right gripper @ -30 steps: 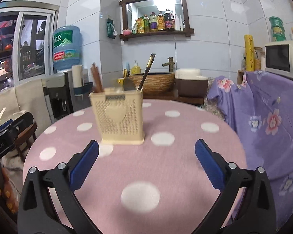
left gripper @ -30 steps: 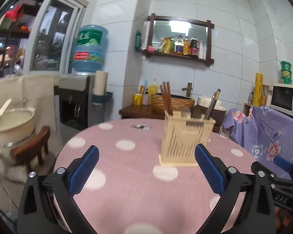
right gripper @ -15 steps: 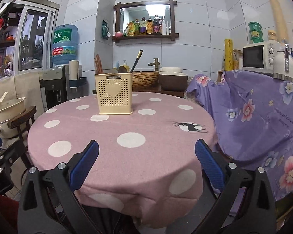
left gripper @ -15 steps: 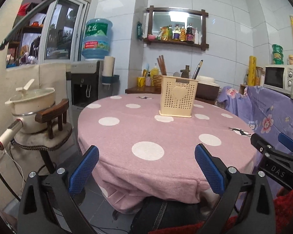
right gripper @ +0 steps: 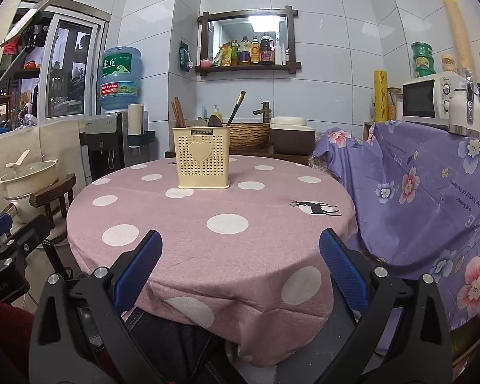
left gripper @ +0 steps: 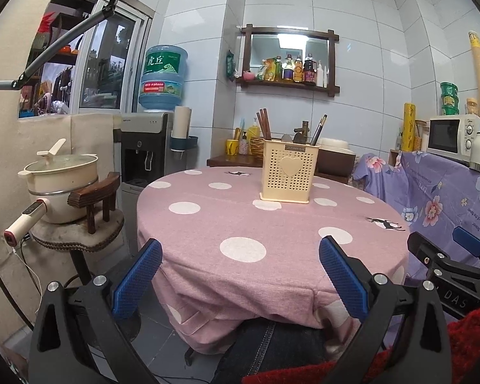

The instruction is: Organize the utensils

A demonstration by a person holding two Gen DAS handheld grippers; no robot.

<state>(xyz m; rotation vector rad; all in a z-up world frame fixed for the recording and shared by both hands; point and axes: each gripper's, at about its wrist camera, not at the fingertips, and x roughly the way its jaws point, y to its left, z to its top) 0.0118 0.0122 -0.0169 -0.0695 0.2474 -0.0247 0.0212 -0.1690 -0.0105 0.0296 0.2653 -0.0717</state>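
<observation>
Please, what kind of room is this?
Probably a home kitchen or dining corner: a microwave, a water dispenser and a utensil holder on a round table show it.

White tiled walls [right gripper: 329, 73], wood-framed mirror shelf [right gripper: 249, 43] with bottles – water dispenser [left gripper: 145, 147] left by window [left gripper: 107, 67], microwave [right gripper: 430, 99] right, round pink polka-dot table [right gripper: 208, 220] centre.
</observation>
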